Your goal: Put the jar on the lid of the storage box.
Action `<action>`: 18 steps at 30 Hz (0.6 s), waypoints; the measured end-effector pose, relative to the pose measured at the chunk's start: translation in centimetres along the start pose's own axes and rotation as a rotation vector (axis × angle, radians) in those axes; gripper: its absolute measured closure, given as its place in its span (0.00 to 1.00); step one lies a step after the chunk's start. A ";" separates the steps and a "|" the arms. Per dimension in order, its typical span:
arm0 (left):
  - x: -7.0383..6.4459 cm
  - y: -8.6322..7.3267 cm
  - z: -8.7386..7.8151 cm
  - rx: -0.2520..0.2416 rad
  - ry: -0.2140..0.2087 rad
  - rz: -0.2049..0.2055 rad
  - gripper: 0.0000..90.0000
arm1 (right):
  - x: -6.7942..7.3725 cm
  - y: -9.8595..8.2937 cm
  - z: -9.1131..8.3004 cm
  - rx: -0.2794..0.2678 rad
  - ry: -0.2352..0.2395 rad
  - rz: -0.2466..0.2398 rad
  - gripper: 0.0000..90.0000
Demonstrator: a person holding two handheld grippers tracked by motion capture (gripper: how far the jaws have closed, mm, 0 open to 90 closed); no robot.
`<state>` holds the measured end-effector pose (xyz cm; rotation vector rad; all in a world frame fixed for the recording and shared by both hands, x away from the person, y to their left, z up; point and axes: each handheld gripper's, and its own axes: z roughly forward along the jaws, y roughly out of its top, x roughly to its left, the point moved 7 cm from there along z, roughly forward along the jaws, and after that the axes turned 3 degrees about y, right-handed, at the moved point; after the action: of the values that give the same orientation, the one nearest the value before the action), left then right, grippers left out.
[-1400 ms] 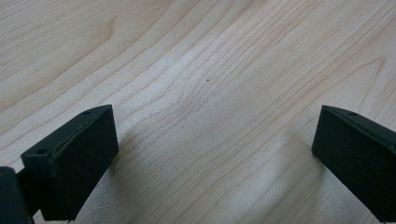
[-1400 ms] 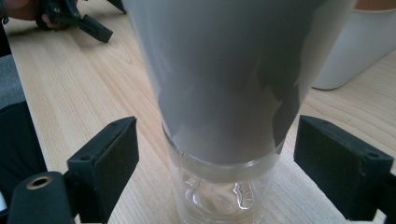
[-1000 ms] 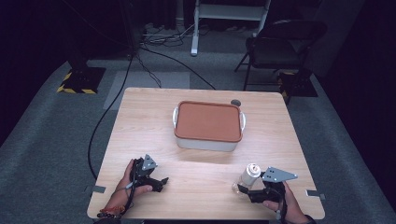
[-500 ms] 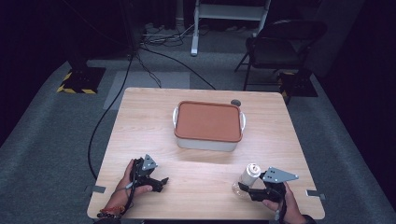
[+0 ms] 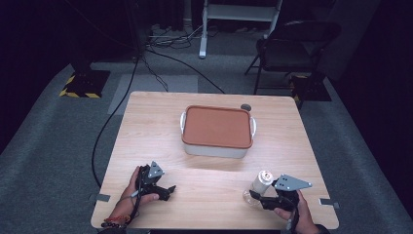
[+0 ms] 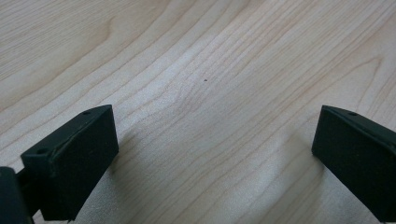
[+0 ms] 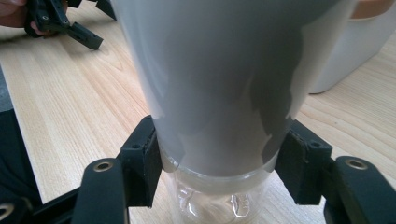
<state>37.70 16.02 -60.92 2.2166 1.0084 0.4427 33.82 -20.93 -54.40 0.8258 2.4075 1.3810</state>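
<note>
A clear bottle (image 5: 260, 184) with a white label and a silvery cap sits near the table's front right, tilted with its cap toward the container. My right gripper (image 5: 254, 196) is shut on its lower part. In the right gripper view the bottle (image 7: 219, 84) looms between the two black jaws of that gripper (image 7: 219, 158), which press on either side of it. My left gripper (image 5: 168, 189) rests on the wood at the front left, held by a hand. In the left gripper view its jaws (image 6: 215, 154) stand wide apart over bare wood, holding nothing.
A white container (image 5: 216, 146) with a terracotta lid (image 5: 216, 126) and side handles stands mid-table. A small dark round thing (image 5: 246, 107) lies behind it. Beyond the wooden table (image 5: 146, 126) are a folding chair (image 5: 287, 53), floor cables and a white stand.
</note>
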 end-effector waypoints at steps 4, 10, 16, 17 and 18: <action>0.0 0.0 0.0 0.000 0.000 -0.001 0.00 | 0.0 0.1 -0.2 0.000 -0.007 -0.002 0.44; 0.0 0.0 0.0 0.000 0.000 0.000 0.00 | 0.1 0.6 -0.6 -0.008 -0.016 0.003 0.44; 0.0 0.0 0.0 -0.001 0.001 0.000 0.00 | 0.2 1.2 -0.9 -0.012 -0.024 0.004 0.44; 0.0 0.0 0.0 -0.001 0.001 0.000 0.00 | 0.3 1.3 -0.9 -0.009 -0.025 0.004 0.44; 0.0 0.0 0.0 -0.001 0.001 0.000 0.00 | 0.3 1.3 -0.9 -0.005 -0.027 0.003 0.45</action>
<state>37.69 16.02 -60.92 2.2158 1.0092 0.4441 33.63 -20.91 -52.77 0.8419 2.3823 1.3675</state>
